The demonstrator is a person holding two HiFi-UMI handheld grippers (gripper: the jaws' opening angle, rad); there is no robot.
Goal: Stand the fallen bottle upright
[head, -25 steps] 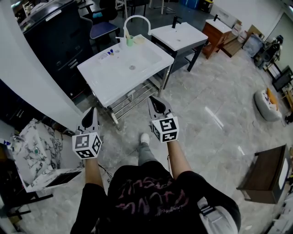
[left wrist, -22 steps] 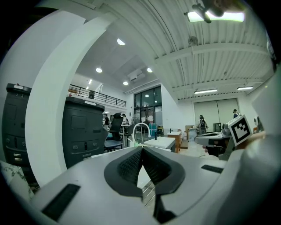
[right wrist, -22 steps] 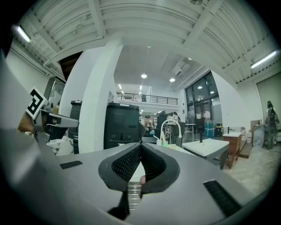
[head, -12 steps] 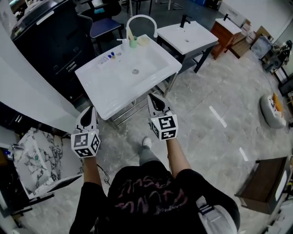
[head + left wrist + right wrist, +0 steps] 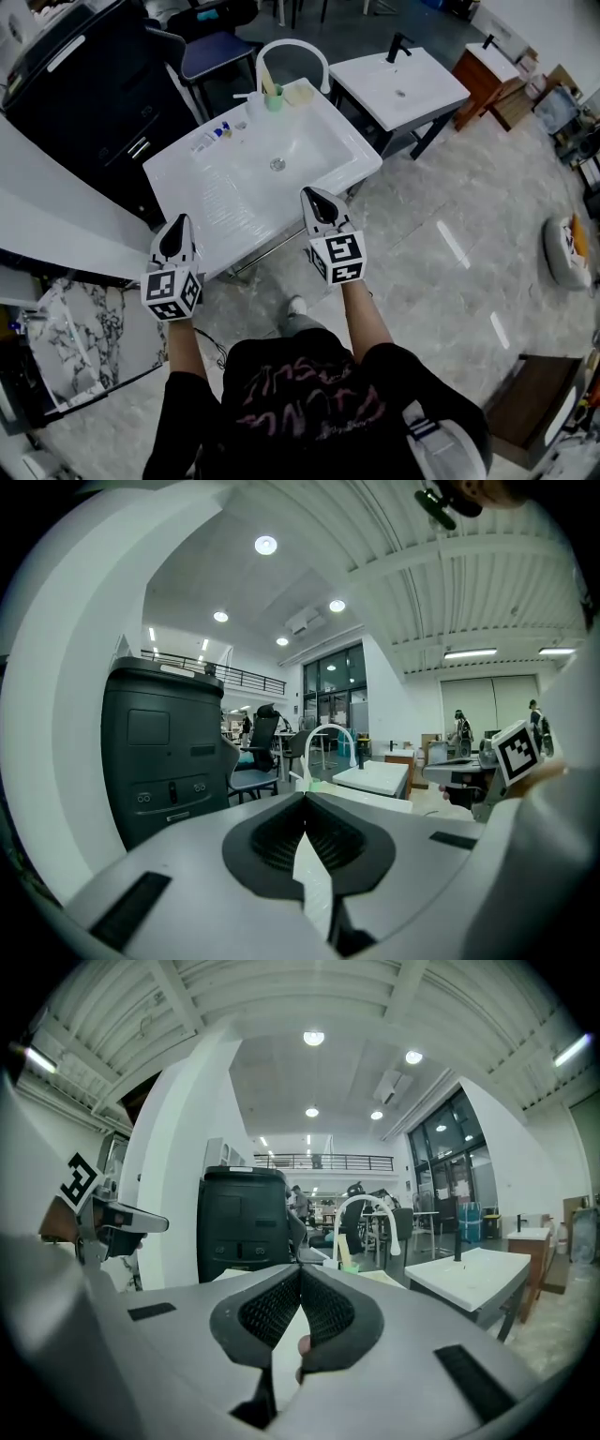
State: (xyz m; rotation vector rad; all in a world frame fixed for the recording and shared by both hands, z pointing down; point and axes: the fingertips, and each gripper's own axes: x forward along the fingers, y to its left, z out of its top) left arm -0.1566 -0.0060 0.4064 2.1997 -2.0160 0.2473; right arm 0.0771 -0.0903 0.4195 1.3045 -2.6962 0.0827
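The person steps closer, bringing left claw (image 5: 178, 225) and right claw (image 5: 311, 197) (both closed, empty) to the washbasin (image 5: 234, 202), nearer its small bottles (image 5: 217, 132).

A white washbasin (image 5: 309, 178) stands ahead, an arched white tap (image 5: 292, 47) at its far edge; a second basin (image 5: 375, 80) far right; a black cabinet (image 5: 84, 84) far left.
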